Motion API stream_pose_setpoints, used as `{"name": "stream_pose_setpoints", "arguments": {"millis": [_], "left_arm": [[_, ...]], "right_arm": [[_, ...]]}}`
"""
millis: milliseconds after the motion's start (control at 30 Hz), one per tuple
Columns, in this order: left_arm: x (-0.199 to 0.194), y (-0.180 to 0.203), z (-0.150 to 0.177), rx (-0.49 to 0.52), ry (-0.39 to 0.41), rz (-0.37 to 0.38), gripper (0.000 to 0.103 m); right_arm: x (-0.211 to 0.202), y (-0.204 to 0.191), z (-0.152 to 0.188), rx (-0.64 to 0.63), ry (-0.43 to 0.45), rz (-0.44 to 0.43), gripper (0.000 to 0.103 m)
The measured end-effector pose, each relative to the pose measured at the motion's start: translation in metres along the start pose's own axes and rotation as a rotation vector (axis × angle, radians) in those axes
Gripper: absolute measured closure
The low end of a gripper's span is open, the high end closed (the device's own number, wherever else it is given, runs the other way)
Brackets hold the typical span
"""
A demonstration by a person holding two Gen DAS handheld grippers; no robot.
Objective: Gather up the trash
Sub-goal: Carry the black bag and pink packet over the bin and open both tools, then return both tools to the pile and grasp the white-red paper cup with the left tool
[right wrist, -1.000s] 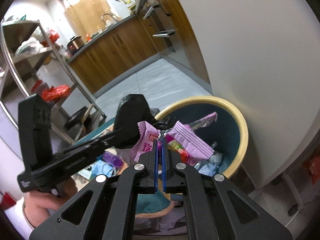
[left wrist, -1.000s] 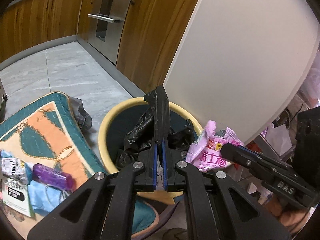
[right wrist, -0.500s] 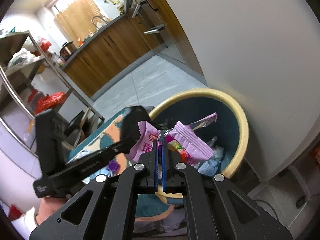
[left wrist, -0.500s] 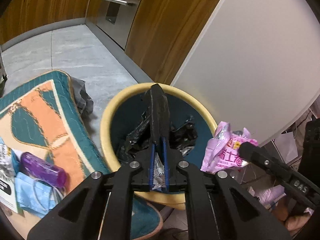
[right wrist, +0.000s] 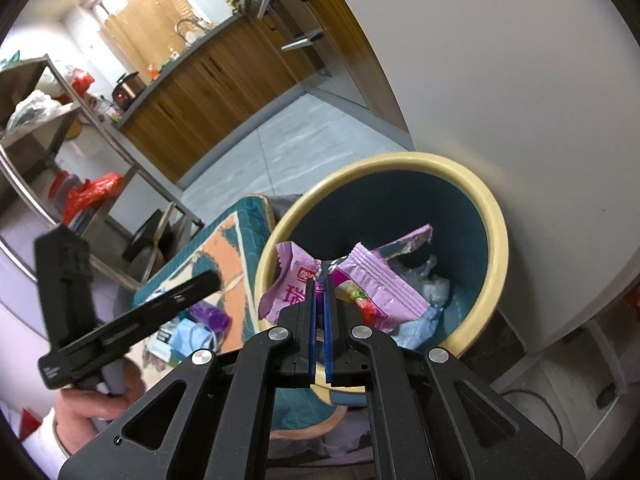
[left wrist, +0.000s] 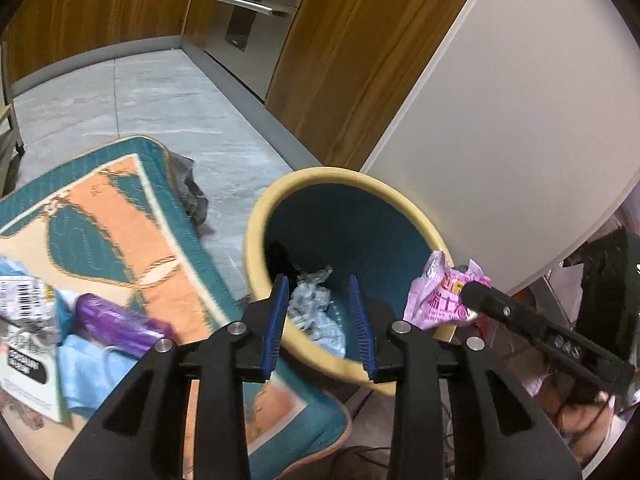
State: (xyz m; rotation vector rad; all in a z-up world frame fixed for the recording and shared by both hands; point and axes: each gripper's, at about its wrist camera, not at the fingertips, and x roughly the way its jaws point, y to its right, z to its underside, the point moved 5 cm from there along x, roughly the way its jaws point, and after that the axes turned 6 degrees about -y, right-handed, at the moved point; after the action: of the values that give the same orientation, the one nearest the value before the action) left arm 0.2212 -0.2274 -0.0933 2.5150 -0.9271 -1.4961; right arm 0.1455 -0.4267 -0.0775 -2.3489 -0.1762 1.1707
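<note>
Right wrist view shows the pink snack wrappers [right wrist: 360, 280] pinched in the right gripper [right wrist: 319, 280], held over the near rim of the bin [right wrist: 496, 232]. They look light, thin and crinkly, likely slippery, so a pinch on a crumpled fold suits them best. To its left, the left gripper [left wrist: 320, 312] has just been opening; its jaws stand partly apart with nothing between them, above the bin. More litter, a purple wrapper [left wrist: 116, 324] among it, lies on the rug [left wrist: 120, 220] further left.

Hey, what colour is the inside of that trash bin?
Dark teal-blue inside the trash bin, with a pale yellow rim; the right wrist view shows it best.
</note>
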Motion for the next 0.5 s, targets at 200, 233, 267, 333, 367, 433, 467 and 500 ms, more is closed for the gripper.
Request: {"name": "stream_pose_setpoints", "arguments": {"millis": [200, 233, 267, 333, 367, 433, 467, 500], "left_arm": [[-0.036, -0.029, 0.01, -0.018, 0.024, -0.059, 0.058], [-0.042, -0.034, 0.012, -0.021, 0.026, -0.069, 0.057], [-0.051, -0.041, 0.015, -0.027, 0.032, -0.083, 0.053], [-0.062, -0.052, 0.018, -0.035, 0.041, -0.106, 0.051], [-0.069, -0.058, 0.019, -0.042, 0.045, -0.118, 0.051], [-0.078, -0.069, 0.023, -0.057, 0.048, -0.135, 0.051], [-0.083, -0.074, 0.025, -0.062, 0.046, -0.147, 0.051], [-0.086, -0.079, 0.025, -0.066, 0.046, -0.156, 0.051]], "right_arm": [[0.015, -0.007, -0.003, -0.022, -0.018, 0.009, 0.099], [0.02, -0.007, -0.003, -0.021, -0.026, 0.021, 0.099], [0.023, -0.006, -0.002, -0.024, -0.031, 0.03, 0.098], [0.03, -0.006, 0.0, -0.026, -0.046, 0.05, 0.094], [0.033, -0.006, 0.0, -0.022, -0.054, 0.051, 0.091], [0.034, -0.007, 0.001, -0.026, -0.057, 0.056, 0.083], [0.034, -0.009, 0.001, -0.03, -0.054, 0.058, 0.077], [0.033, -0.01, 0.001, -0.032, -0.05, 0.057, 0.073]]}}
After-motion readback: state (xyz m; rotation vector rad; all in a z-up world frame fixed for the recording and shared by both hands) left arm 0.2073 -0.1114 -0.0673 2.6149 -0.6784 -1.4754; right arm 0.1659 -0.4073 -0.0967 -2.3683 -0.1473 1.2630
